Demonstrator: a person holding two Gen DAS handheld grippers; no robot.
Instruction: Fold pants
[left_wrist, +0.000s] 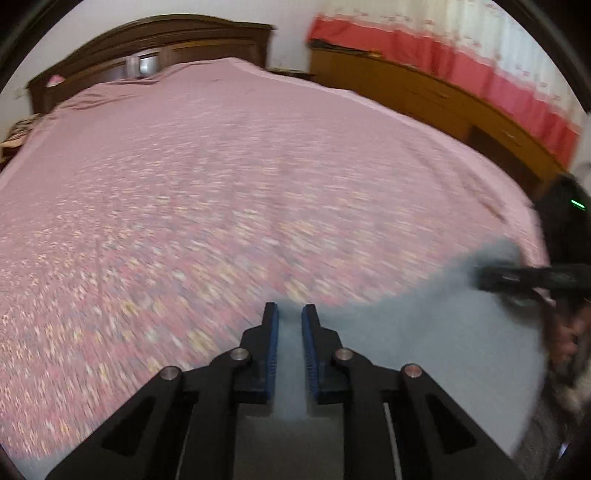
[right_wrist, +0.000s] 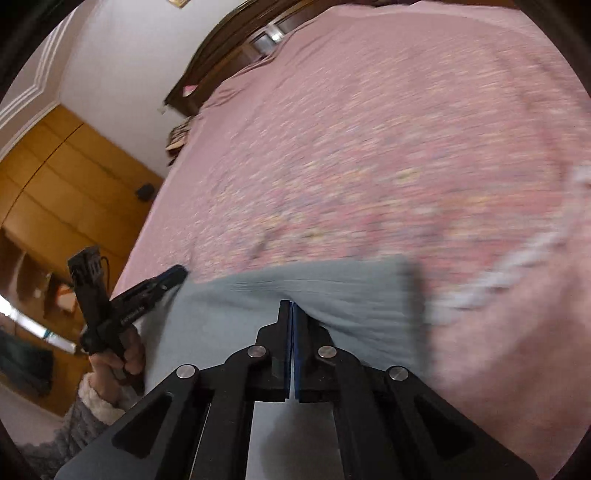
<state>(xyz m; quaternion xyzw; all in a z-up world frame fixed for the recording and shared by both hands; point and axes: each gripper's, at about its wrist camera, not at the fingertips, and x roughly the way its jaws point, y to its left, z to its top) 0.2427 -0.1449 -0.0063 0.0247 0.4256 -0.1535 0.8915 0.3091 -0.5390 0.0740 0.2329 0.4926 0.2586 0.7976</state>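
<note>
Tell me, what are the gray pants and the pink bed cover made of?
The gray pants look like soft matte cloth, maybe cotton knit: fine creases run along the edge where they are pinched. The pink bed cover looks like thin printed fabric, matte, with a speckled pattern and soft wrinkles near the headboard. Blur hides the weave.

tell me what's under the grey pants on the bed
The grey pants lie on the pink floral bedspread, which shows all around them. Whatever is directly beneath the fabric is covered, so nothing else can be confirmed there.
</note>
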